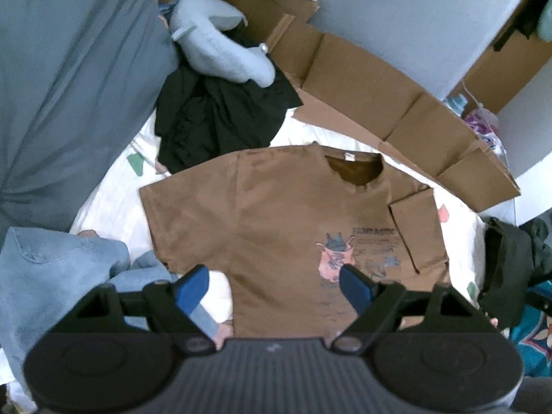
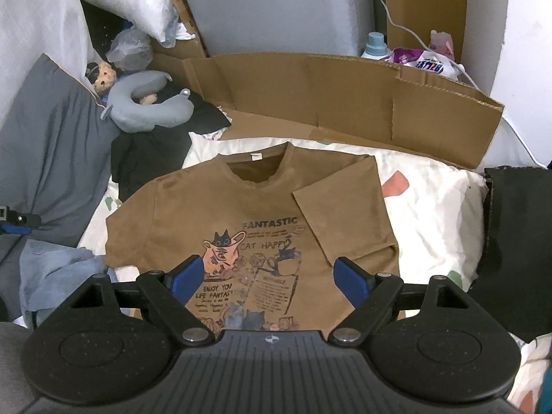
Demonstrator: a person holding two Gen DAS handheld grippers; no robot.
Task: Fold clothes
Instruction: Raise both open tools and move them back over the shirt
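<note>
Brown T-shirt (image 2: 248, 214) flat, one sleeve folded

The brown T-shirt (image 2: 248, 214) is matt cloth with a flat printed design. Behind it stands dull corrugated cardboard (image 2: 345, 103). The bed sheet (image 2: 431, 214) looks soft and slightly creased.

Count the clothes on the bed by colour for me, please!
Brown: 1, the t-shirt
Black: 2, one by the neck pillow, one at the right edge
Blue: 1, the denim piece
Total: 4
</note>
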